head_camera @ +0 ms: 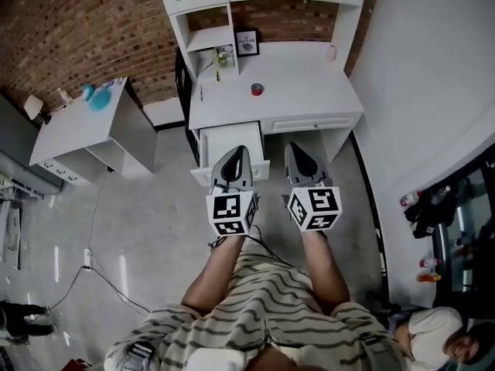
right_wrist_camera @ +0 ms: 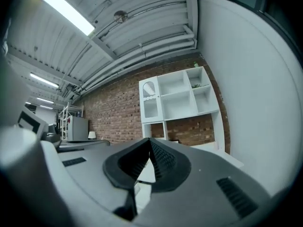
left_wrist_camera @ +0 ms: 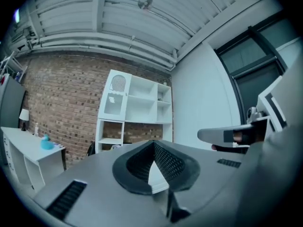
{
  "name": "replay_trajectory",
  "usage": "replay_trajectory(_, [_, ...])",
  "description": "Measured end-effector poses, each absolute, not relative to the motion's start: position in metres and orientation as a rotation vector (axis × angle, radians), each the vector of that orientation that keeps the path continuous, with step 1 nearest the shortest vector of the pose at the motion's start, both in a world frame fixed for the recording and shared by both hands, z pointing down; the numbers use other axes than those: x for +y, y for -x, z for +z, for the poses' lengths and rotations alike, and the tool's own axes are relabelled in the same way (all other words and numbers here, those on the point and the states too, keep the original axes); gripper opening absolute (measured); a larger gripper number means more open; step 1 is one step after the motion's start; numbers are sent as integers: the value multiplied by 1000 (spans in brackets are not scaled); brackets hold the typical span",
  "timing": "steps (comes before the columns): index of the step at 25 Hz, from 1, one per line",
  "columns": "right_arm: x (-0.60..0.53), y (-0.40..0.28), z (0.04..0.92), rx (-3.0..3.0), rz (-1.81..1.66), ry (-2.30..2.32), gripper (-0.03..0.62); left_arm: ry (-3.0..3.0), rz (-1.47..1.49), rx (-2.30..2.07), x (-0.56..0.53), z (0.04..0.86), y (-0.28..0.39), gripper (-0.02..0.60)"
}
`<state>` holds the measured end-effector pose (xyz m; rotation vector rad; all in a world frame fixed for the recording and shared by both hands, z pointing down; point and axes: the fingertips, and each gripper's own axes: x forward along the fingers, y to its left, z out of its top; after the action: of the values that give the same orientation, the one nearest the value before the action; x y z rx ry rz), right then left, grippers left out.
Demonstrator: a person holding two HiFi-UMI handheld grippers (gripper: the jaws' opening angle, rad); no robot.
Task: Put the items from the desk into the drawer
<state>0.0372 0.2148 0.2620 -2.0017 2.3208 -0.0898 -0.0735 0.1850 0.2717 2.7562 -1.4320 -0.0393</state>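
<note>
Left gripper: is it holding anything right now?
No, the left gripper has its jaws closed tip to tip in its own view, with nothing between them.

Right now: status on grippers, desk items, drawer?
Left gripper, right gripper shut, empty. Red round item on desk, untouched. Drawer open, nothing in the way.

The head view looks steeply down from above the person, taking in both arms, the left gripper (head_camera: 239,153), the right gripper (head_camera: 298,148), and the desk (head_camera: 302,91) with its drawer (head_camera: 228,139) just ahead of them. Each gripper view rides low behind its own jaws and looks level along them, from some way off, at the shelf (left_wrist_camera: 137,105) and brick wall (left_wrist_camera: 61,98). The head view shows both of these too.
</note>
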Motion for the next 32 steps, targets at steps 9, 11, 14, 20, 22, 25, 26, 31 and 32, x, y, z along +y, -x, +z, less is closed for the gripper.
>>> replay_trajectory(9, [9, -71, 232, 2233, -130, 2059, 12, -2838, 16, -1296, -11, 243, 26, 3])
replay_trajectory(11, [-17, -76, 234, 2232, -142, 2063, 12, -2841, 24, -1283, -38, 246, 19, 3])
replay_trajectory(14, [-50, -86, 235, 2227, -146, 2075, 12, -2843, 31, -1269, -71, 248, 8, 3])
replay_trajectory(20, [-87, -99, 243, 2241, -171, 2091, 12, -2845, 54, -1255, -104, 253, -10, 3])
replay_trajectory(22, [-92, -105, 247, 2245, -184, 2090, 12, -2848, 65, -1255, -109, 255, -18, 3])
replay_trajectory(25, [-102, -118, 254, 2253, -198, 2088, 12, -2843, 72, -1245, -120, 262, -34, 3])
replay_trajectory(26, [-107, -122, 258, 2259, -206, 2082, 12, -2835, 75, -1241, -124, 264, -39, 3])
replay_trajectory(31, [-125, -141, 274, 2294, -270, 2040, 12, -2810, 106, -1250, -139, 276, -65, 3])
replay_trajectory(32, [-130, -143, 276, 2302, -274, 2038, 12, -2805, 112, -1255, -143, 278, -69, 3])
